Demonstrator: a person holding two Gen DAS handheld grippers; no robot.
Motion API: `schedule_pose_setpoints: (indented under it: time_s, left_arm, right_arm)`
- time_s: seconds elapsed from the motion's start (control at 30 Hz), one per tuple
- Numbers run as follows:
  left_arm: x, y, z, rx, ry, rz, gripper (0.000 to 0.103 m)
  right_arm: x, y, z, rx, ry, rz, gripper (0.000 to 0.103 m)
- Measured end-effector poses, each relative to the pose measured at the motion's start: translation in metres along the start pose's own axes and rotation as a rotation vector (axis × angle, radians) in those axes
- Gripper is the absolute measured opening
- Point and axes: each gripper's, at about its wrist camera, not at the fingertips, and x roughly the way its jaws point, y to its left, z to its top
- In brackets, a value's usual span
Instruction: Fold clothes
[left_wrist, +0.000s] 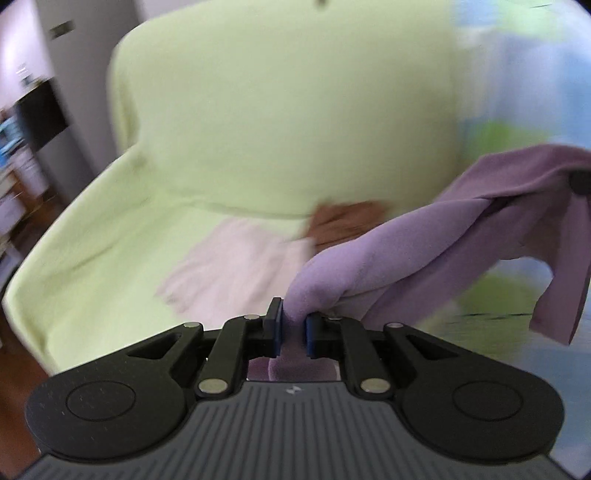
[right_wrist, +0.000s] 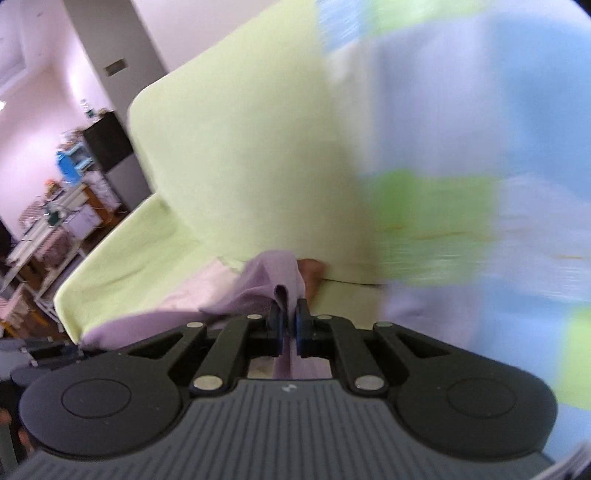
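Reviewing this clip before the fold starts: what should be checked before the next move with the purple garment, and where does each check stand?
1. Left gripper pinching the purple garment: ok.
2. Right gripper shut on the same garment: ok.
3. Garment lifted and spanning between the grippers: ok.
4. Garment spread flat, no bunching: not ok, it hangs in folds.
5. Landing spot on the green sofa free: not ok, a pale pink garment and a brown item lie there.
6. Which edges are held: cannot tell, blurred.
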Motion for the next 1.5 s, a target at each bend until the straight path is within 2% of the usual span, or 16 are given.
schedule_pose_setpoints:
  time_s: [0.07, 0.17, 0.2, 0.27, 0.33, 0.43, 0.5, 0.67, 0.83, 0.93, 1.1, 1.17, 1.2, 1.3, 1.43, 1.5]
  left_arm:
    - [-0.035, -0.055, -0.006, 0.056, 0.006, -0.115, 0.012]
    - [-0.054, -0.13, -0.044, 0.112, 0.151, -0.248, 0.023]
    - [-0.054, -0.146, -0.056, 0.124, 0.201, -0.268, 0.023]
    - [-0.053, -0.198, -0.104, 0.21, 0.368, -0.284, 0.024]
    - [-0.059, -0.232, -0.133, 0.322, 0.414, -0.252, 0.024]
    - [-0.066, -0.264, -0.144, 0.493, 0.372, -0.2, 0.03]
    - [-0.062, -0.28, -0.139, 0.621, 0.304, -0.144, 0.045]
    - [-0.031, -0.318, -0.148, 1.118, -0.019, 0.015, 0.051]
    - [0.022, -0.329, -0.176, 1.519, -0.117, -0.001, 0.052]
    - [0.044, -0.326, -0.182, 1.627, -0.113, -0.027, 0.052]
    - [0.077, -0.33, -0.18, 1.672, -0.122, -0.089, 0.052]
    - [0.087, -0.33, -0.175, 1.642, -0.1, -0.147, 0.041]
    - [0.087, -0.328, -0.171, 1.605, -0.089, -0.173, 0.007]
    - [0.085, -0.323, -0.156, 1.483, -0.063, -0.232, 0.004]
    - [0.048, -0.3, -0.12, 1.191, -0.078, -0.248, 0.004]
    - [0.035, -0.289, -0.107, 1.085, -0.07, -0.254, 0.004]
  right_arm:
    - [-0.03, -0.016, 0.009, 0.01, -0.019, -0.017, 0.005]
    - [-0.105, -0.063, -0.02, -0.052, 0.108, -0.163, 0.015]
    - [-0.119, -0.08, -0.041, -0.064, 0.174, -0.215, 0.029]
    - [-0.147, -0.113, -0.083, -0.079, 0.312, -0.313, 0.032]
    - [-0.163, -0.149, -0.131, 0.01, 0.462, -0.348, 0.032]
    - [-0.187, -0.184, -0.193, 0.131, 0.546, -0.353, 0.036]
    - [-0.192, -0.192, -0.214, 0.17, 0.536, -0.342, 0.041]
    - [-0.174, -0.192, -0.255, 0.193, 0.435, -0.305, 0.048]
    - [-0.141, -0.184, -0.262, 0.159, 0.422, -0.316, 0.057]
    - [-0.124, -0.183, -0.261, 0.117, 0.394, -0.322, 0.064]
    - [-0.096, -0.181, -0.259, 0.047, 0.347, -0.332, 0.066]
    - [-0.085, -0.18, -0.258, 0.019, 0.328, -0.336, 0.066]
    - [-0.079, -0.18, -0.258, 0.005, 0.318, -0.338, 0.066]
    - [-0.063, -0.178, -0.257, -0.036, 0.29, -0.343, 0.065]
    - [-0.04, -0.176, -0.256, -0.092, 0.252, -0.35, 0.061]
    - [-0.051, -0.178, -0.281, -0.11, 0.237, -0.337, 0.054]
